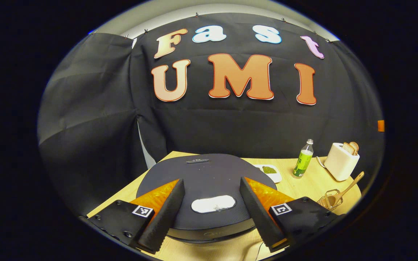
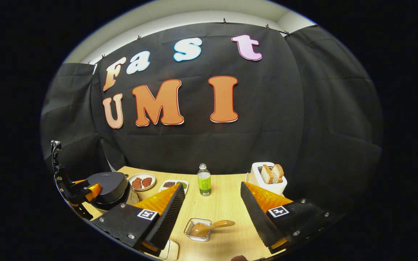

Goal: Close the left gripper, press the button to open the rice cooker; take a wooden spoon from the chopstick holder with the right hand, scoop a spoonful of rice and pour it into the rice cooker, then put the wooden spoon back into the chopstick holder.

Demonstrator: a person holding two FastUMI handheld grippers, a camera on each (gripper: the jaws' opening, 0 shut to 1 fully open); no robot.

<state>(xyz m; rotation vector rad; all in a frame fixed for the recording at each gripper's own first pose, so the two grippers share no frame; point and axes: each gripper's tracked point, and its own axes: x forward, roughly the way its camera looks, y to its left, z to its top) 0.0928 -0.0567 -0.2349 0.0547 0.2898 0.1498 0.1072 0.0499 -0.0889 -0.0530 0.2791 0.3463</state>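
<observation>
The dark round rice cooker [image 1: 209, 174] stands close under my left gripper [image 1: 212, 180], which is open with its fingers spread over the shut lid. The white button [image 1: 213, 204] lies between the fingers, untouched. A wooden spoon [image 1: 350, 186] leans in the wire chopstick holder [image 1: 328, 201] at the right. In the right gripper view, my right gripper [image 2: 212, 185] is open and holds nothing. The wooden spoon [image 2: 212, 226] rests in the chopstick holder [image 2: 198, 229] just ahead, between its fingers. The rice cooker [image 2: 109, 186] and the left gripper [image 2: 82, 190] show at the far left.
A green bottle [image 2: 204, 180] stands mid-table, and a white toaster [image 2: 269, 177] with bread slices sits at the back right. A round plate [image 2: 142, 181] and a white tray [image 2: 172, 185] of food lie behind the cooker. Black cloth walls close the table's far side.
</observation>
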